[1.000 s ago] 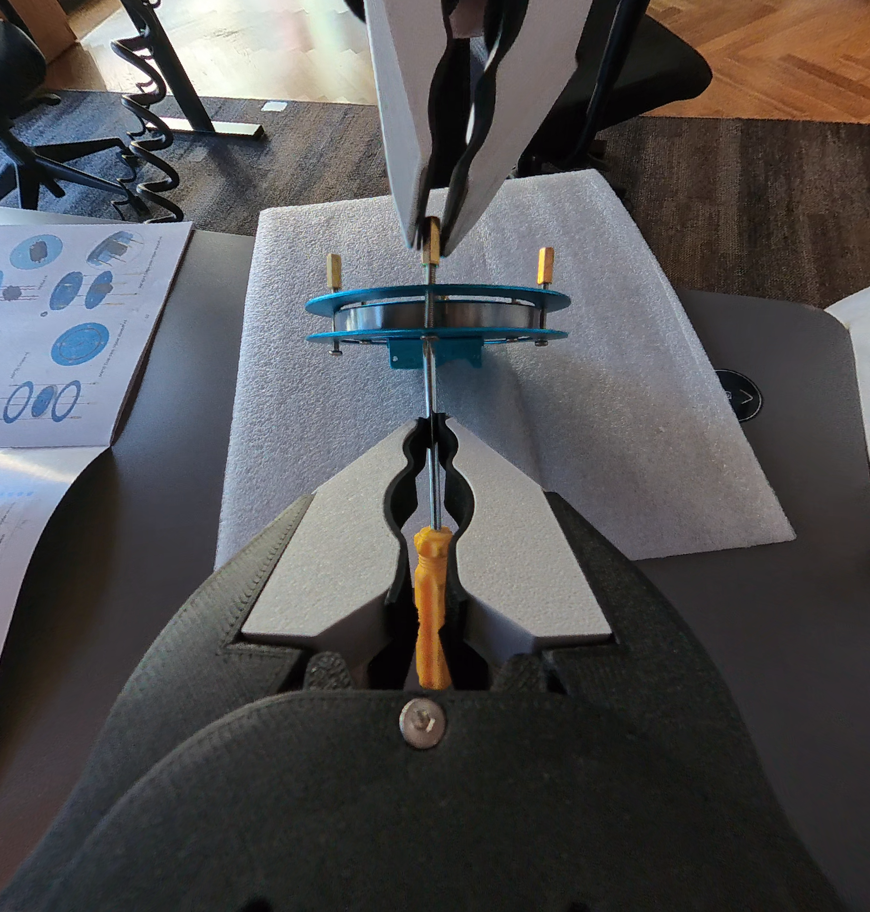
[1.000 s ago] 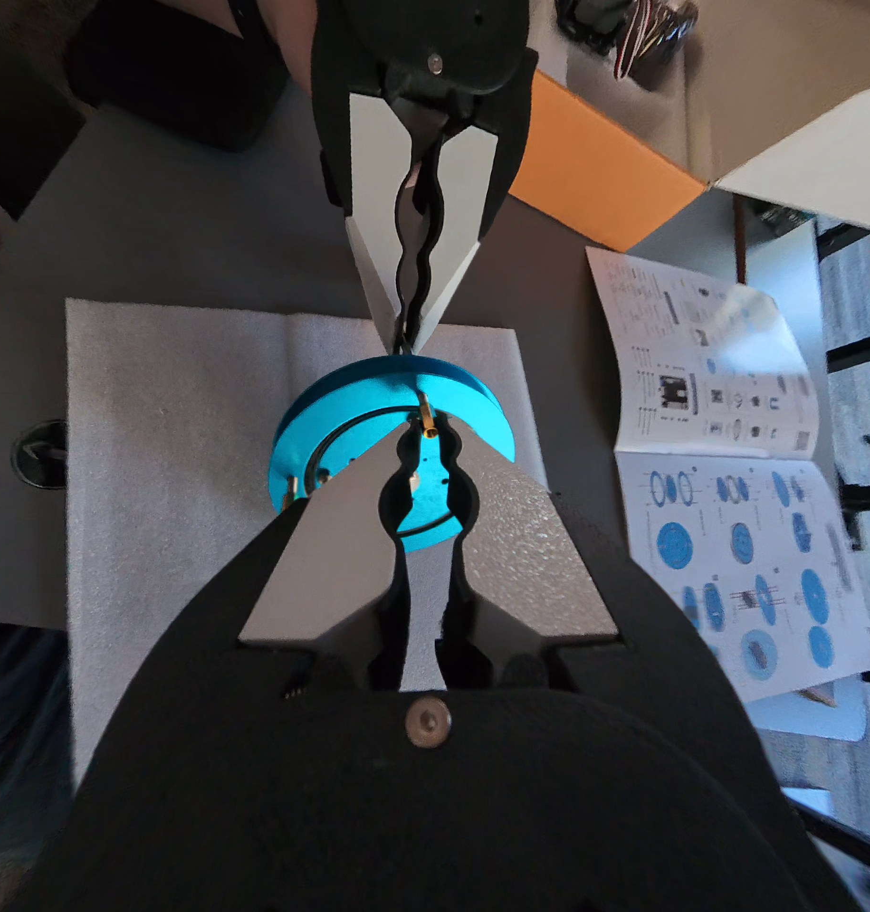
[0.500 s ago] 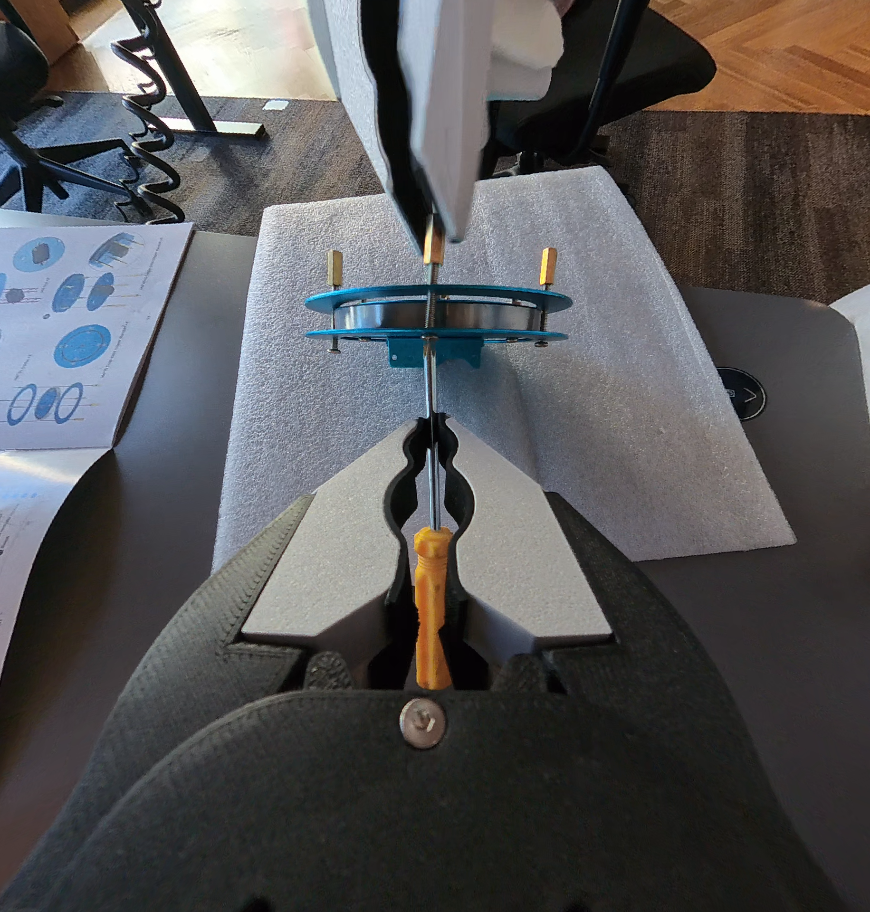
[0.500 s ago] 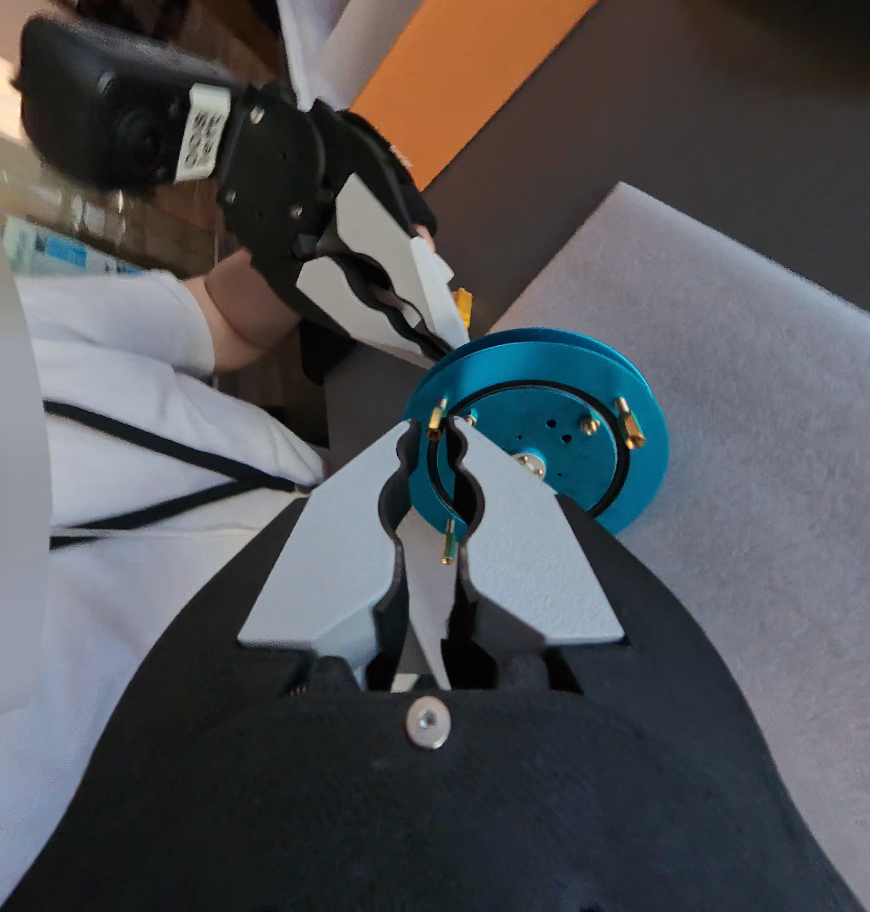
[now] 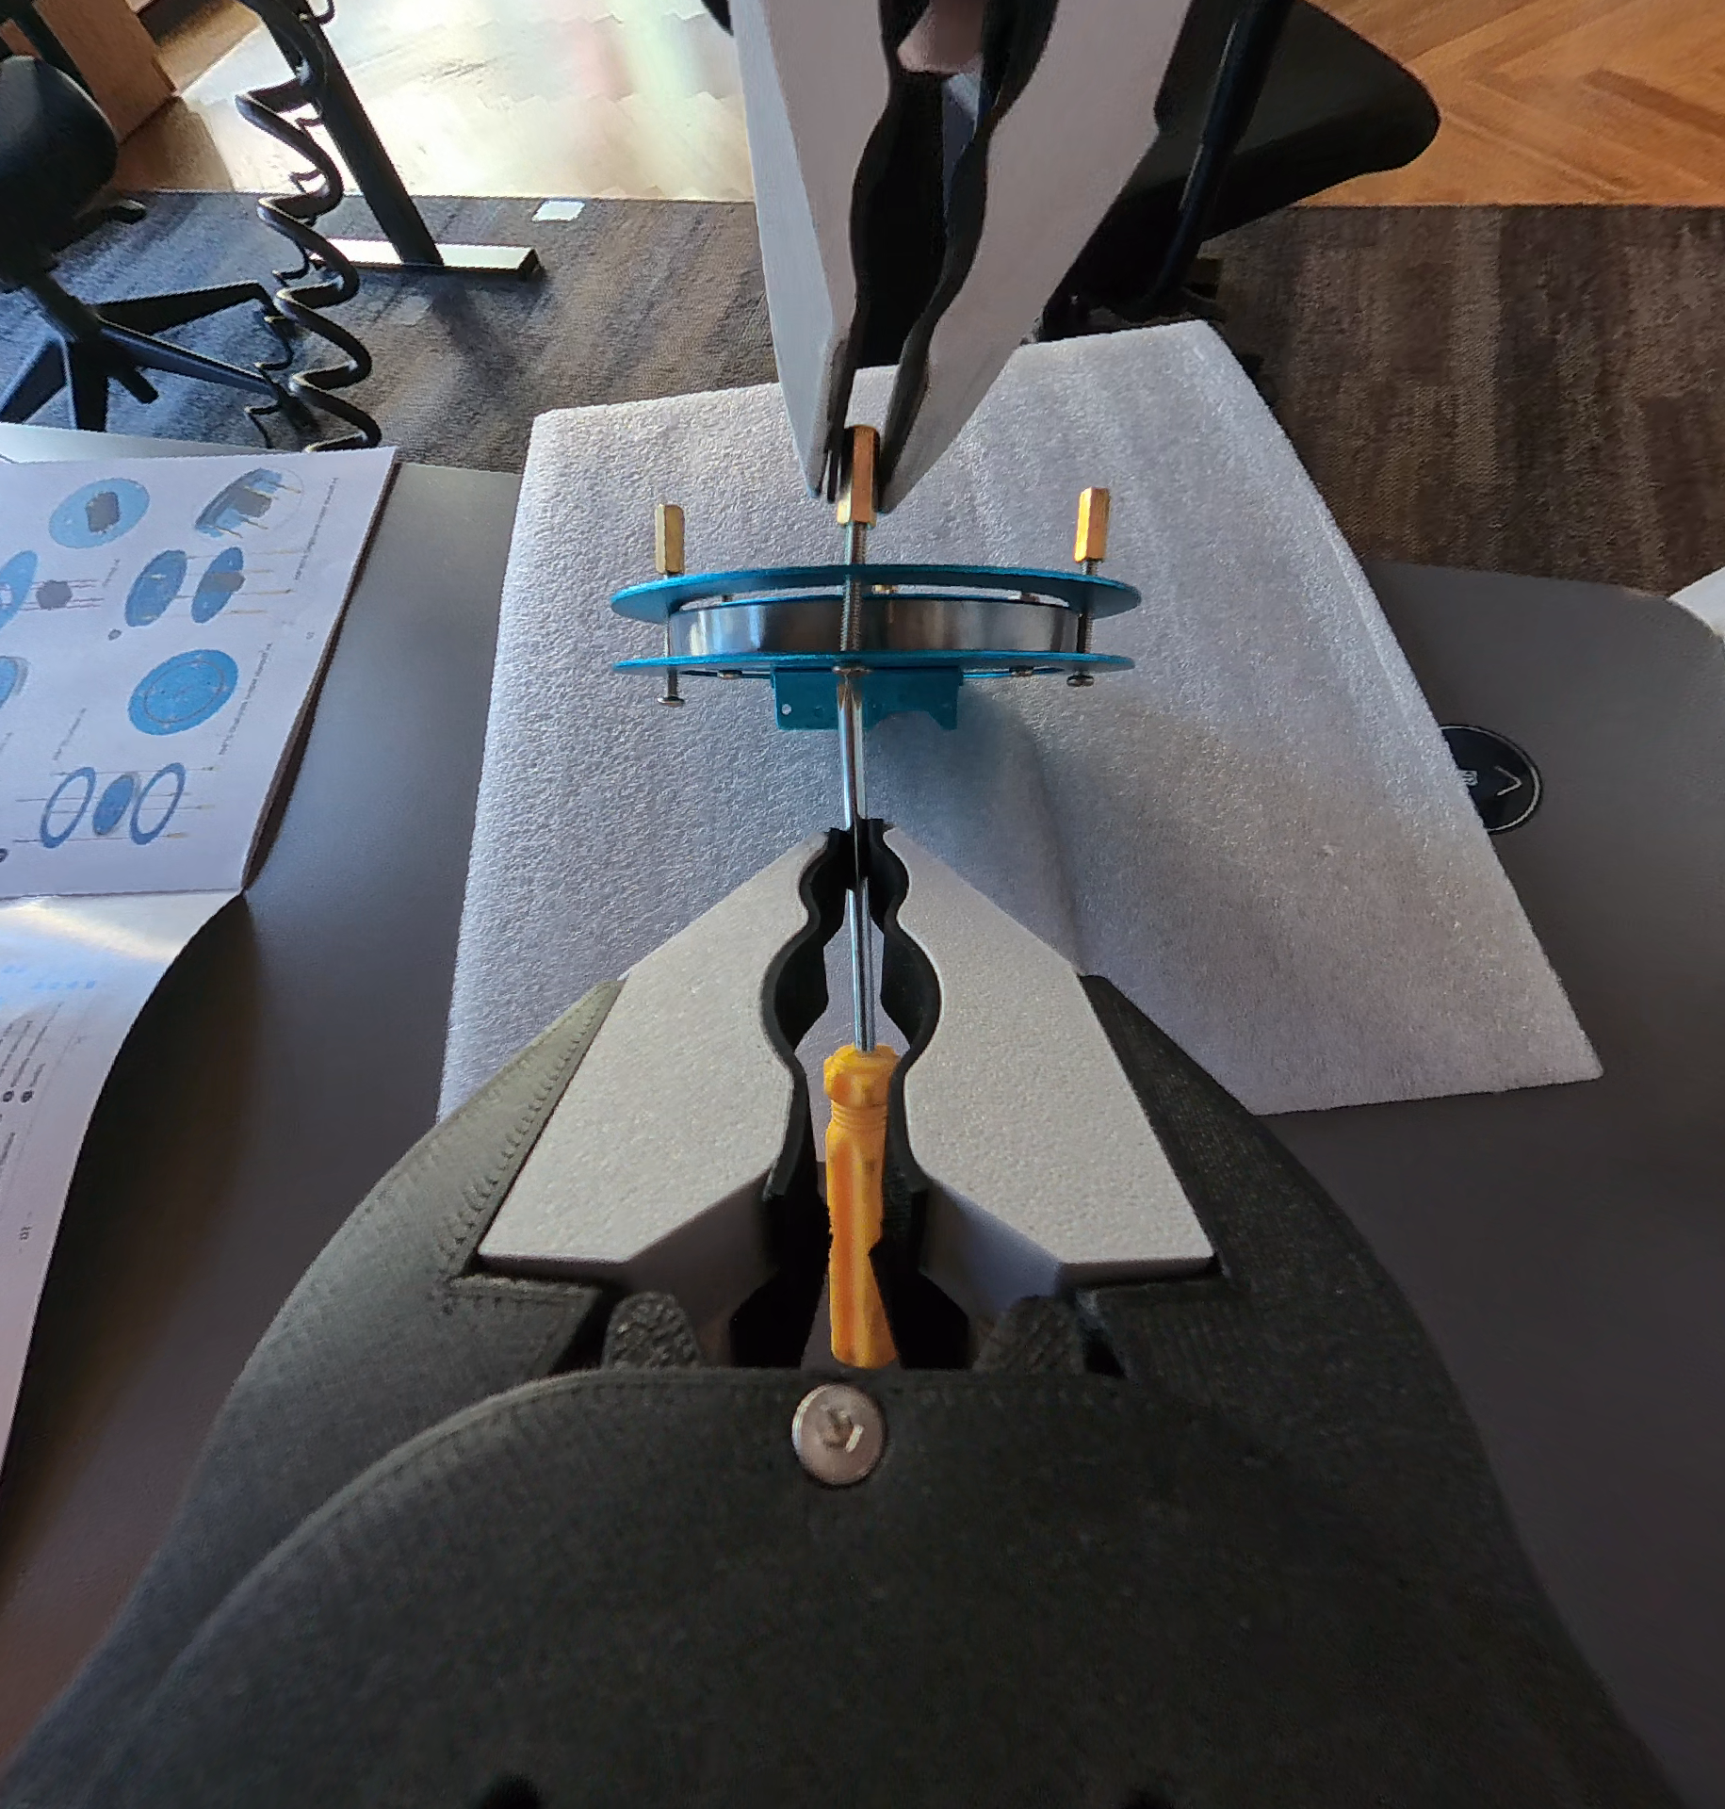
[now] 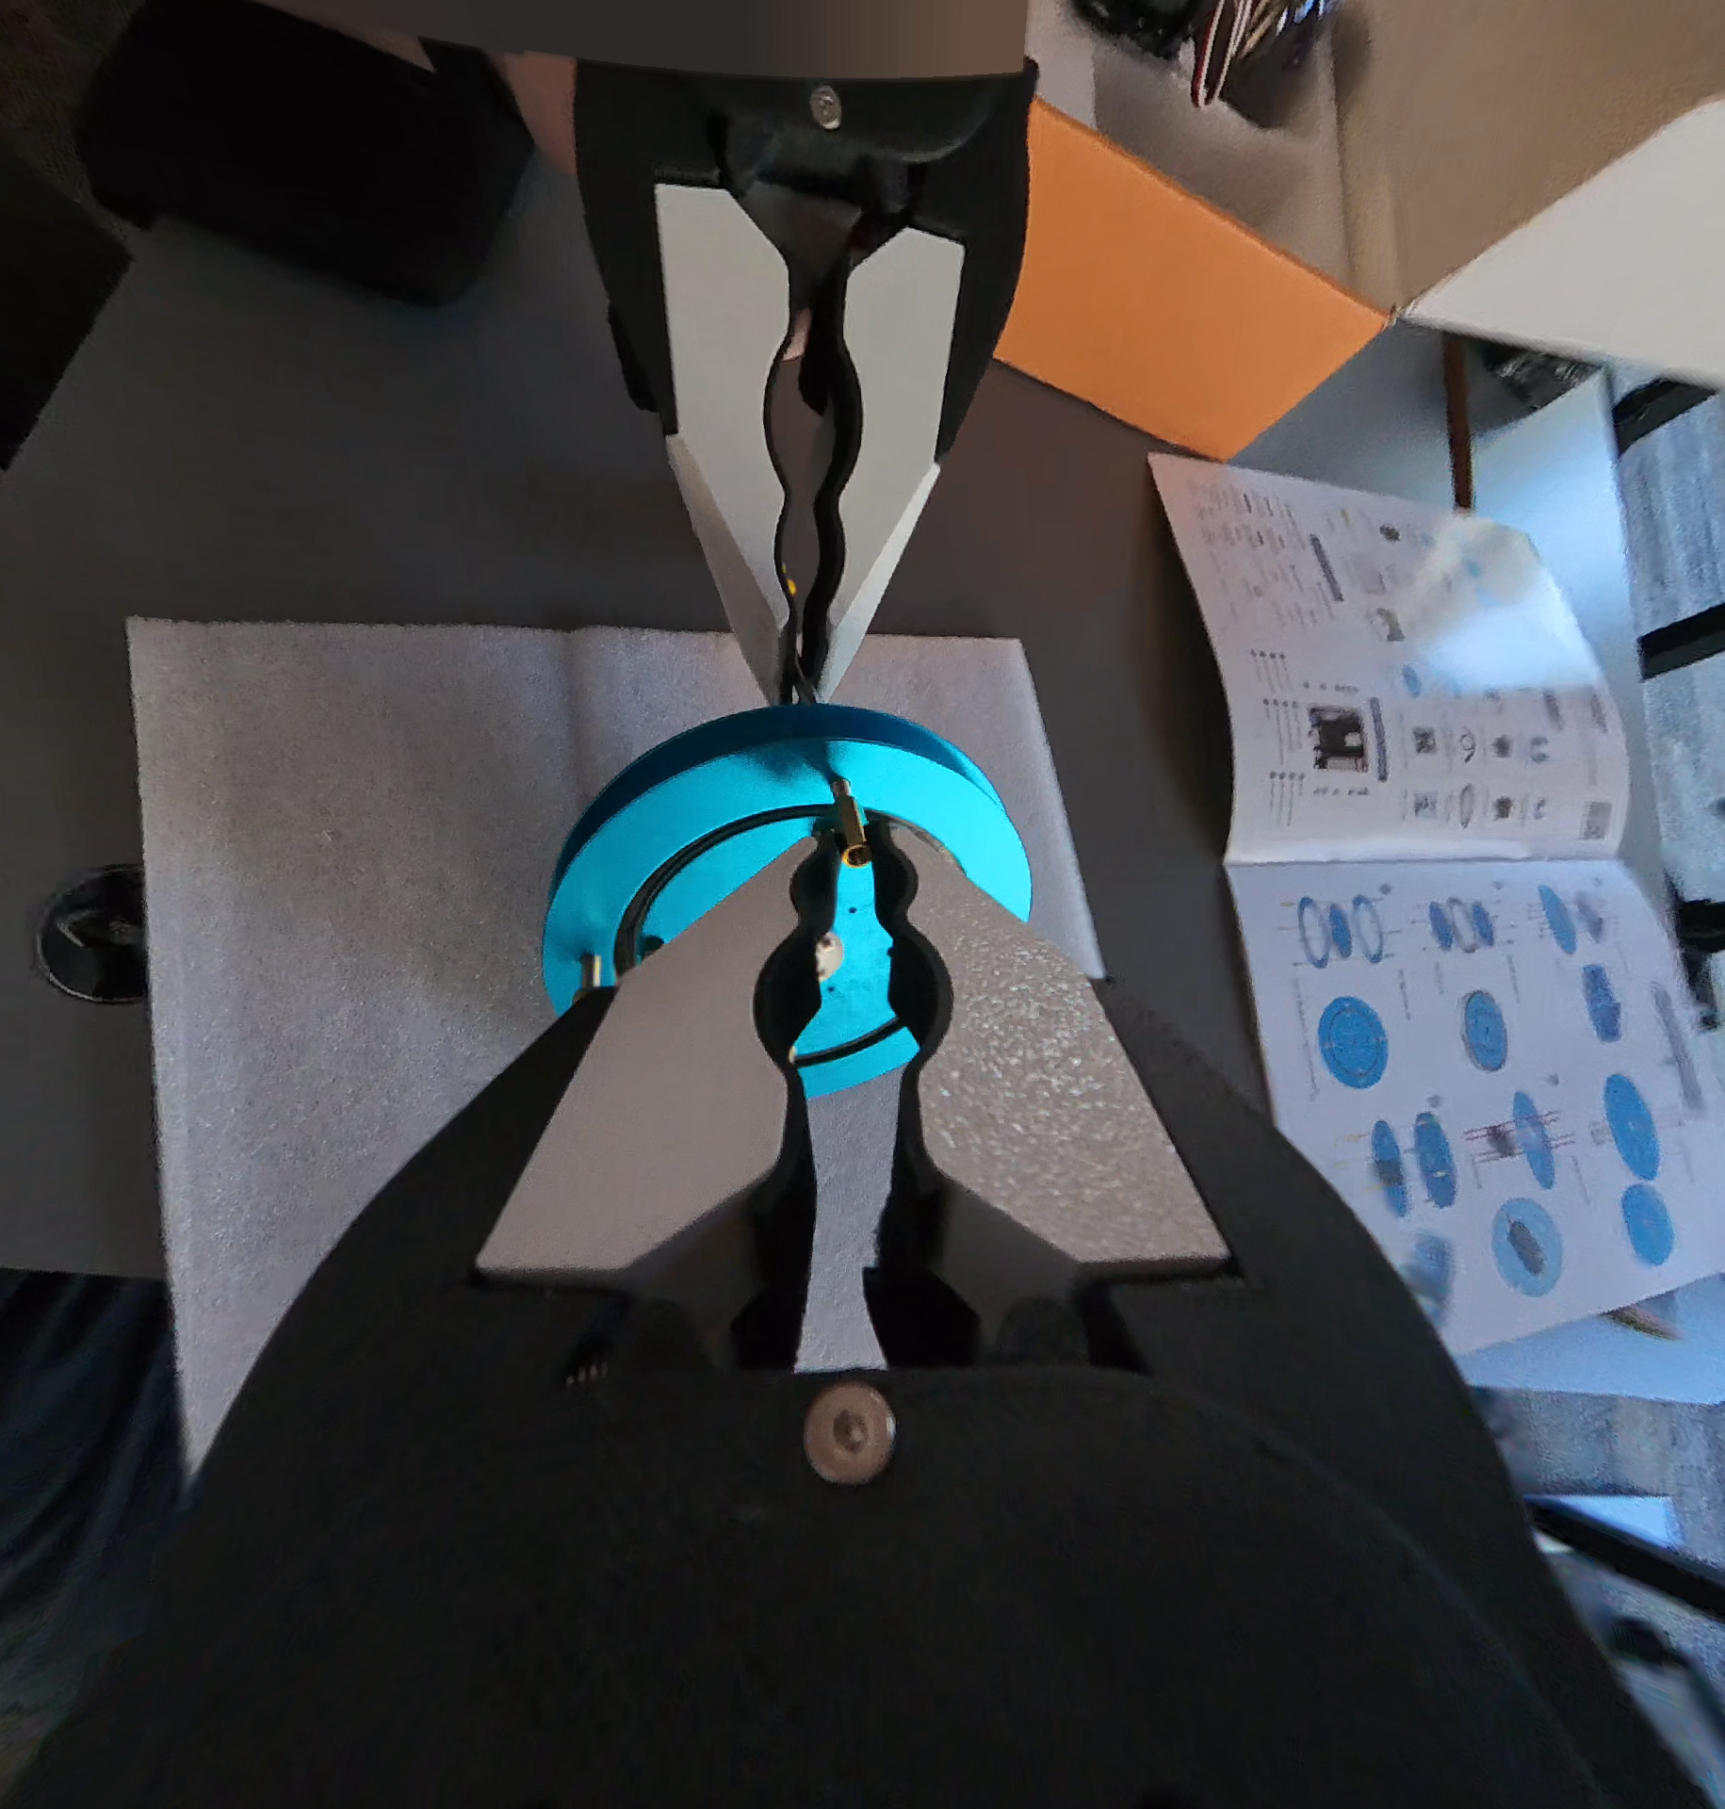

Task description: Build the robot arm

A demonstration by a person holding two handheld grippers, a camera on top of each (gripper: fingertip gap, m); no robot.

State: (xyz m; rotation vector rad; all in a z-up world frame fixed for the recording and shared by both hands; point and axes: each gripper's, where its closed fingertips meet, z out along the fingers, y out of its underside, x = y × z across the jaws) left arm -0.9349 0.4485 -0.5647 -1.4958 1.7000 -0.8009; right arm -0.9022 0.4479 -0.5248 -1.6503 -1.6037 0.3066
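left wrist view: left gripper (image 5: 853,852) clamps an orange screwdriver (image 5: 856,1209) under the blue disc assembly (image 5: 873,626); right gripper (image 5: 858,480) seemingly pinches a brass standoff (image 5: 860,477).

Left wrist view is sharp, sunlit from the upper frame. Right wrist view is dimmer, blurred at its right edge, with wide-angle bending.

The right gripper (image 6: 850,847) pinches a brass standoff (image 6: 850,830) on the blue disc assembly (image 6: 741,812).

Probably an office: desk (image 5: 1622,1224), swivel chair (image 5: 36,196), carpet (image 5: 1485,392).
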